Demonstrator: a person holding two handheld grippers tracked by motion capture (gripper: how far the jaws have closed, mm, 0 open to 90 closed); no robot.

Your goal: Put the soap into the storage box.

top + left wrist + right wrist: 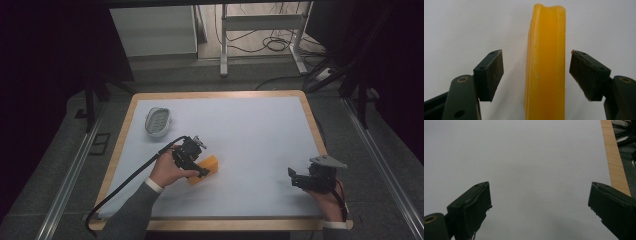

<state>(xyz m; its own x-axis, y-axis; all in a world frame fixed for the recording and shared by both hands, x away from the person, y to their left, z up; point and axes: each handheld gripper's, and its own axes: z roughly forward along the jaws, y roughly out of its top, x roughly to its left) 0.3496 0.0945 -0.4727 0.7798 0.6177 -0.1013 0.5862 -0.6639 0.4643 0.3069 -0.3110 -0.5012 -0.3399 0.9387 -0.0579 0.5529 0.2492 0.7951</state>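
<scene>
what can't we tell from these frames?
- Orange block: its near end is cut off by the bottom edge of the left gripper view; in the high view the left claw covers part of it.
- Grey oval dish: its contents are too small to read in the high view.
- Right claw: open over bare table.

Your left hand [167,171] tilts the left gripper [199,169] down over the white table sheet [250,135], jaws apart, pads [496,68] clear. Your right hand [327,200] holds the right gripper [294,177] low near that sheet's right edge, jaws wide.
</scene>
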